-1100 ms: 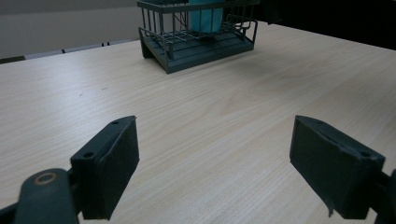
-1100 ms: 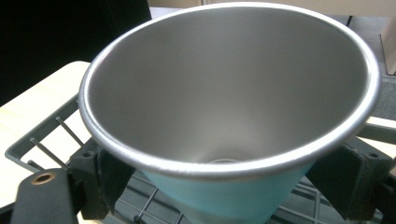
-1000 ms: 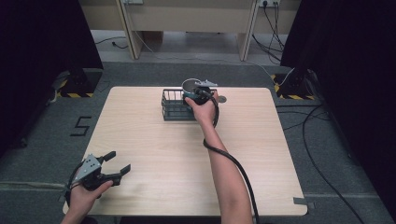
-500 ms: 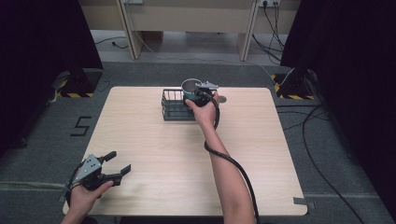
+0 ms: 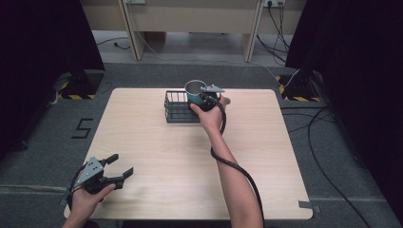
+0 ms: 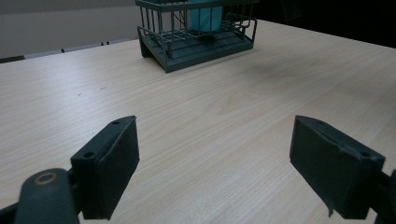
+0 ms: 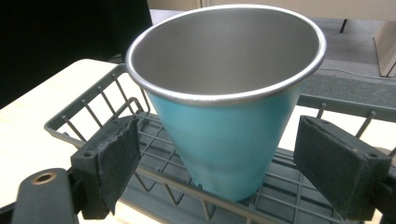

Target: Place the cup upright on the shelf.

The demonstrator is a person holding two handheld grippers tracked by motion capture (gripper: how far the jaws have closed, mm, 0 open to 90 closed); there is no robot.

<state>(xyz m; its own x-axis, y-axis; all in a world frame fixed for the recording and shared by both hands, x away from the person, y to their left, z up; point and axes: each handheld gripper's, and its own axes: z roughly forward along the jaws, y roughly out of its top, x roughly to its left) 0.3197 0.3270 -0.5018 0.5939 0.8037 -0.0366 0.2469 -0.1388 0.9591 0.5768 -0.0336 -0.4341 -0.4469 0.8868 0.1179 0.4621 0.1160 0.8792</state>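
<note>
A teal metal cup [image 5: 193, 90] with a steel inside stands in the right end of a dark wire basket [image 5: 177, 109] at the table's far middle. My right gripper [image 5: 202, 98] is at the cup from the near side. In the right gripper view the cup [image 7: 224, 116] rests on the basket floor [image 7: 93, 107], and the right gripper [image 7: 229, 172] is open, with a pad on either side and a gap to each. My left gripper [image 5: 121, 166] is open and holds nothing above the front left corner. In the left gripper view the left gripper [image 6: 215, 172] looks across bare wood toward the basket [image 6: 196, 46] and the cup [image 6: 205, 16].
The light wooden table [image 5: 157, 156] stands on grey carpet. The right gripper's cable [image 5: 233, 164] trails along the forearm toward the front edge. Black curtains hang at both sides, and cables lie on the floor to the right.
</note>
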